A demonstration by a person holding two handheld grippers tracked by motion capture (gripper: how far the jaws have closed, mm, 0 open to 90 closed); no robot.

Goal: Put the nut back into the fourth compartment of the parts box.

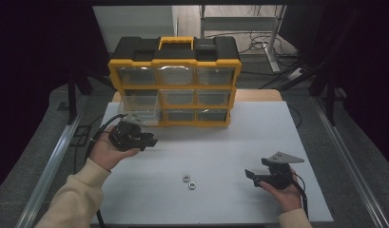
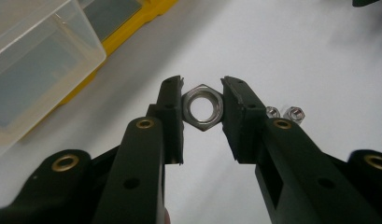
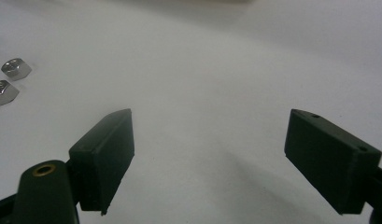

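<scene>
A steel hex nut (image 2: 205, 107) is pinched between the tips of my left gripper (image 2: 202, 91), held above the white table. In the high view that left gripper (image 1: 151, 140) hovers just in front of a pulled-out clear drawer (image 1: 141, 107) of the yellow-and-black organizer (image 1: 175, 80). Two more hex nuts (image 1: 189, 181) lie side by side on the table's middle front; the left gripper view has these two nuts (image 2: 286, 113) behind its right jaw. My right gripper (image 1: 249, 175) rests low at the right front, open with nothing between its jaws (image 3: 209, 140); the two nuts (image 3: 9, 79) lie to its left.
The organizer stands at the back of the white table (image 1: 239, 142) with several clear drawers, the left middle one drawn out (image 2: 34, 60). Metal rails run along both table sides. Cables and table legs lie on the floor behind.
</scene>
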